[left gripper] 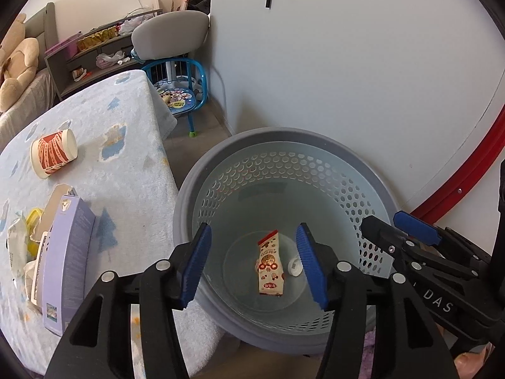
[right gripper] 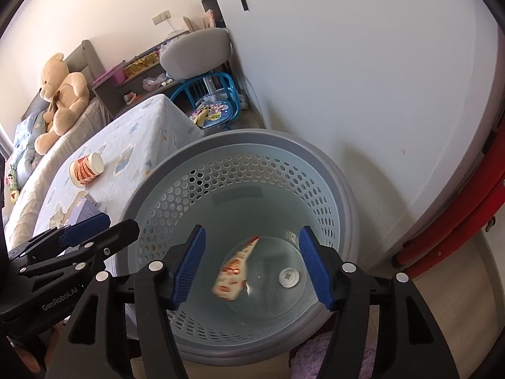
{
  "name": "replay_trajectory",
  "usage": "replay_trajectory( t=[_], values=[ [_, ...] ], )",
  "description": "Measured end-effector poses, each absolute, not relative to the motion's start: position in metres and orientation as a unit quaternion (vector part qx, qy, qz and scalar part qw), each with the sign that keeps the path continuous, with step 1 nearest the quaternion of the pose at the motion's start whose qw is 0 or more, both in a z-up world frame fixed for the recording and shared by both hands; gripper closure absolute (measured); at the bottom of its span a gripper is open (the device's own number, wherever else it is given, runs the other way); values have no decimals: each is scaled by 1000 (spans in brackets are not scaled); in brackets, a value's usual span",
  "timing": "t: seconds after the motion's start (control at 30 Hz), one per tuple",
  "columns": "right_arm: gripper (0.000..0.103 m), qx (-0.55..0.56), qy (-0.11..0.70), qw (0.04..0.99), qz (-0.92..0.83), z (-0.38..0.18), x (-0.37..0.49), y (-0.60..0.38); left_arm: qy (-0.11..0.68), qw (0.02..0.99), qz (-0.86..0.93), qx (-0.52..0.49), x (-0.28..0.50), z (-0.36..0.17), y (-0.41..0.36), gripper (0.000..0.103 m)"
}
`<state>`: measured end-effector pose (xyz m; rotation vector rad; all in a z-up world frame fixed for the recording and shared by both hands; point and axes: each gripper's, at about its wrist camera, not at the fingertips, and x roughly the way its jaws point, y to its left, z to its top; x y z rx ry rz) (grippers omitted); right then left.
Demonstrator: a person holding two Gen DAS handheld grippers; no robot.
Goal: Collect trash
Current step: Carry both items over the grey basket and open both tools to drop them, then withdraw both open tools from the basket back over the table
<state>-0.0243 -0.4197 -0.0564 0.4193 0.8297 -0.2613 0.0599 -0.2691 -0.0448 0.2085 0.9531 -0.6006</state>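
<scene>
A grey perforated trash basket [left gripper: 315, 139] stands beside a table; it also shows in the right wrist view [right gripper: 240, 140]. A red and white snack wrapper [left gripper: 270, 265] is inside it, blurred in the right wrist view [right gripper: 233, 273]. My left gripper [left gripper: 255, 263] is open and empty above the basket. My right gripper [right gripper: 252, 263] is open and empty above it too, and shows at the right in the left wrist view [left gripper: 397, 225]. A tipped paper cup [left gripper: 53, 153], a purple box [left gripper: 68, 262] and crumpled wrappers [left gripper: 22, 246] lie on the table.
A small white round item [right gripper: 289, 277] lies on the basket floor. The table has a fluffy blue-patterned cloth [left gripper: 126, 170]. A blue child's chair [left gripper: 181, 94], a grey chair [left gripper: 170, 33], a shelf and a teddy bear [right gripper: 61, 94] stand behind. A white wall [left gripper: 347, 63] and red hoop [left gripper: 457, 183] are right.
</scene>
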Motion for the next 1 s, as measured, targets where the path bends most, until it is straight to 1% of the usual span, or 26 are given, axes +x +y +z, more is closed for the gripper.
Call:
replay_trajectory(
  t=[0.47, 1.0],
  values=[
    [42, 197, 399, 886, -125, -58, -24, -418, 449, 847, -272, 89, 56, -39, -262, 45],
    [34, 189, 399, 888, -130, -58, -25, -412, 443, 858, -251, 68, 53, -30, -237, 40]
  ],
)
